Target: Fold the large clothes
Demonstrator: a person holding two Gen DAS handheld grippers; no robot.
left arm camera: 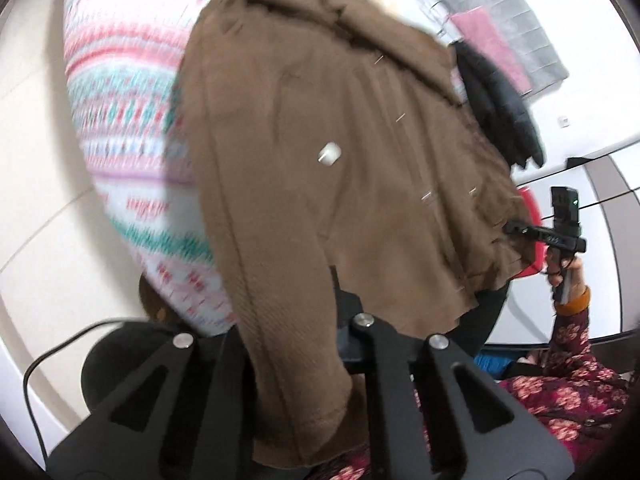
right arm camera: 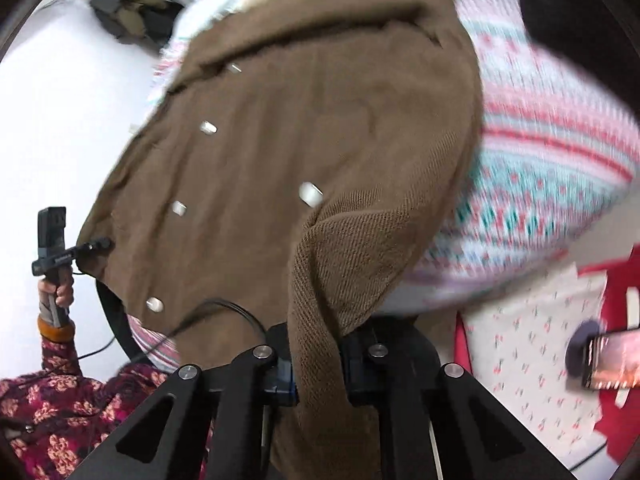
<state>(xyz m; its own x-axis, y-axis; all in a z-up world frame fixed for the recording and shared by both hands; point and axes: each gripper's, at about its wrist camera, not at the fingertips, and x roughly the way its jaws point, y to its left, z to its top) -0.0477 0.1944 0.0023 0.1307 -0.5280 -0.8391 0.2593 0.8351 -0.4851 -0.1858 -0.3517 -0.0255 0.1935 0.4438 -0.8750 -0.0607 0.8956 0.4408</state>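
A home room: clothes (left arm camera: 500,32) hang on a white wall, patterned bedding (right arm camera: 536,160) spread below.

Both wrist cams sit right behind their fingers, aimed steeply down, super close to the brown coat (left arm camera: 320,184) (right arm camera: 304,148). Each also catches the patterned sweater (left arm camera: 132,120) (right arm camera: 552,152) & the opposite gripper.

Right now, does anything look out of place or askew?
Nothing damaged or spilled. The brown coat lies crooked over a patterned knit, lapel flopped, both sleeves pinched in the shut tools, left and right.
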